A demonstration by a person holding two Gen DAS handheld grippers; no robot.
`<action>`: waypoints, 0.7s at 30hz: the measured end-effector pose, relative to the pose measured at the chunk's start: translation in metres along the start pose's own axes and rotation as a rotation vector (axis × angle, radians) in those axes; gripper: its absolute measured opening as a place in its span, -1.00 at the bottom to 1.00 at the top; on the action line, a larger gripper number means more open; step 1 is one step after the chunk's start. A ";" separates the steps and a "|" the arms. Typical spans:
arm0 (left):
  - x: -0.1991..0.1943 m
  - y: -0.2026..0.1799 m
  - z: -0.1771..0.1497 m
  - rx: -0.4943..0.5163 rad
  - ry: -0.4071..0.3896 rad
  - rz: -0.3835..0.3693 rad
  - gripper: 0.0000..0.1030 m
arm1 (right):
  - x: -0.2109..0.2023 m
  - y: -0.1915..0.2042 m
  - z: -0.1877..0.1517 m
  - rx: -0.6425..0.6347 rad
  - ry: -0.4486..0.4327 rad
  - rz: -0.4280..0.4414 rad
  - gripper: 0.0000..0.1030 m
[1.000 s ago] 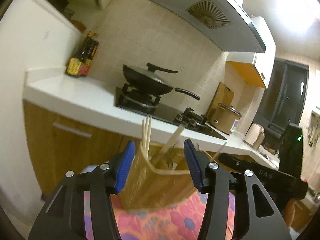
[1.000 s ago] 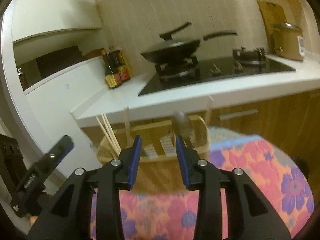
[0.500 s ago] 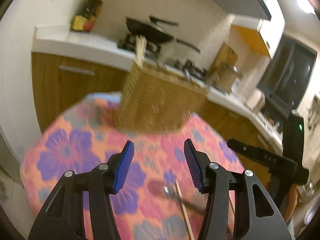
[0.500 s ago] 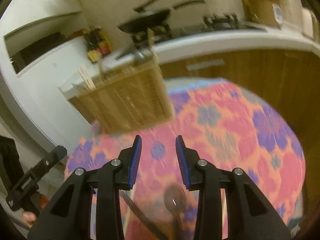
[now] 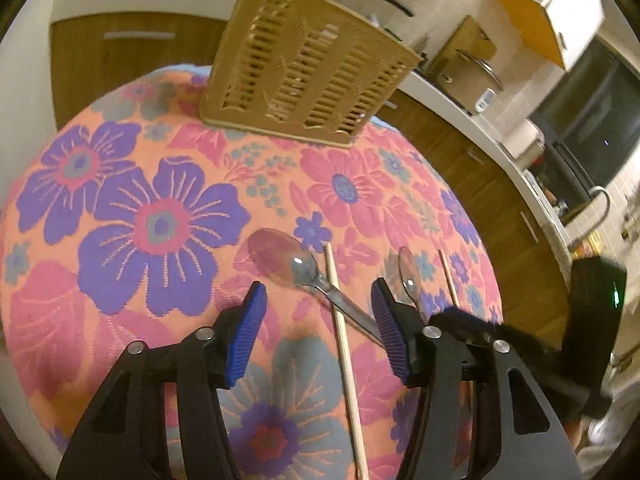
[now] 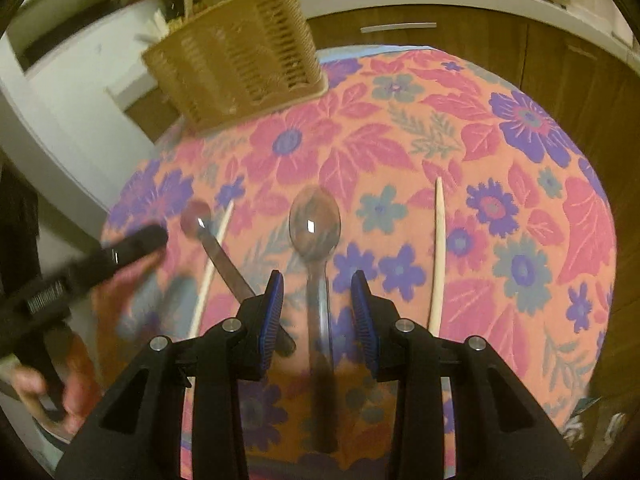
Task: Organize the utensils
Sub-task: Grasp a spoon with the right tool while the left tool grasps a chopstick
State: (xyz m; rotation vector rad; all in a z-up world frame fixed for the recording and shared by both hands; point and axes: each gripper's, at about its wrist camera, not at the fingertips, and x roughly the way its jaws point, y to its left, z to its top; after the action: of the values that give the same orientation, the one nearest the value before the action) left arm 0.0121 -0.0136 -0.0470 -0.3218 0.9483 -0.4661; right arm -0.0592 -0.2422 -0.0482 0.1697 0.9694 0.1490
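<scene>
Left gripper [image 5: 318, 322] points steeply down and forward, black arms, blue ribbed pads [image 5: 250, 332] set well apart; jaws have just been opening a little, pads pressing on nothing. Right gripper [image 6: 317, 312] also angled steeply down, blue pads narrower apart, parted, not pressing on anything. In the right wrist view the left gripper shows blurred at the left edge, with a bare hand [image 6: 76, 384] wrapped around its handle. In the left wrist view the right gripper's black body [image 5: 588, 320] sits at the right edge.

Tablecloth [image 5: 132, 208] orange, pink-purple flowers; tan basket [image 5: 304, 76]
</scene>
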 end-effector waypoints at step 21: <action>0.058 -0.036 0.032 0.139 0.014 0.232 -0.36 | 0.022 0.013 0.006 -0.079 0.014 -0.098 -0.80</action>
State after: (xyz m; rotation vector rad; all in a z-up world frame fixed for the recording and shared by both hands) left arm 0.0591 -0.0723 -0.0530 -0.0809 0.9485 -0.3196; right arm -0.0427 -0.2253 -0.0594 0.0487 0.9825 0.0979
